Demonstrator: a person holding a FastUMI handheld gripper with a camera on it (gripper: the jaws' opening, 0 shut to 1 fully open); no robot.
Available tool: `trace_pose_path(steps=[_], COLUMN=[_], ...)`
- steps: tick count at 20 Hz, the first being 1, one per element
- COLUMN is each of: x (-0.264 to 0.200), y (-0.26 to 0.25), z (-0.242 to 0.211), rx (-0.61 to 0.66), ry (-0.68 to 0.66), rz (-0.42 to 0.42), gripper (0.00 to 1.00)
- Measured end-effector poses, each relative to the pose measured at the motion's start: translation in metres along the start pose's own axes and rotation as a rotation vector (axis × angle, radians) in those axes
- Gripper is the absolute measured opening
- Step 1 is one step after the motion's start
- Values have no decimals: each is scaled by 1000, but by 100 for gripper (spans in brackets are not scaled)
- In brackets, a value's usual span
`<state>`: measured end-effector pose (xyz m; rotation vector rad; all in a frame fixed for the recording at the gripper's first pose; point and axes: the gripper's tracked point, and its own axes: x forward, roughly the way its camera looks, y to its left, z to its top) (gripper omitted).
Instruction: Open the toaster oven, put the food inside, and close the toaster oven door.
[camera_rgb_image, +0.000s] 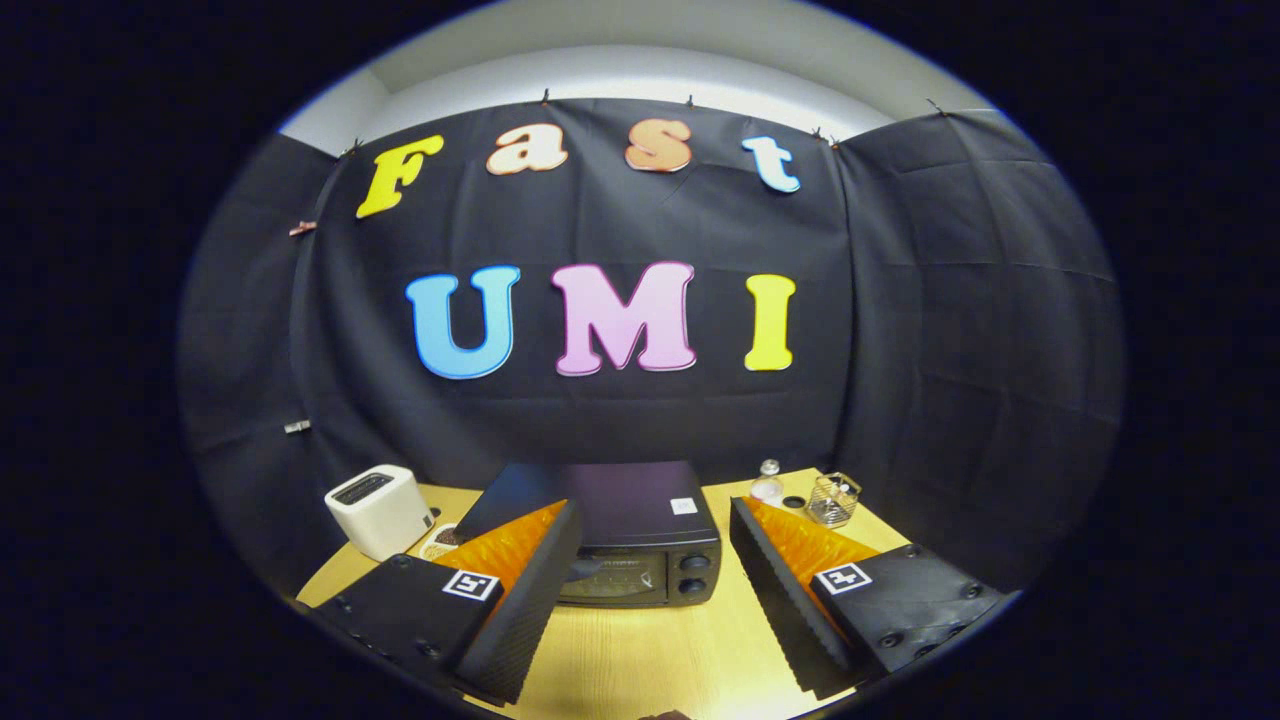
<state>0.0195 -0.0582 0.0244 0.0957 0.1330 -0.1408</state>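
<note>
Gripper view looks level across the wooden table (640, 650): the gripper (655, 540) hangs above it with fingers spread wide, holding nothing. Just ahead, between them, sits the black toaster oven (625, 540), door shut. A white toaster (380, 510) stands beside it; a wire basket (833, 498) lies beyond

Black cloth booth wall (640, 420), pale ceiling (640, 60), wood table (660, 660).

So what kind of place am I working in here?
Likely a staged kitchen booth: a toaster oven and white toaster sit on a wooden table against black cloth. The gripper is open, fingers flanking the oven.
</note>
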Motion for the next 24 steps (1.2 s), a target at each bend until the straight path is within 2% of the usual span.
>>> trace_pose_path(steps=[3, 7, 16, 24], x=[-23, -36, -26, -7], y=[-23, -33, -15, 14], z=[6, 13, 8, 13], rx=[25, 12, 16, 2], ry=[-20, -48, -27, -4], rz=[-67, -100, -77, -18], gripper=[98, 99, 99, 99])
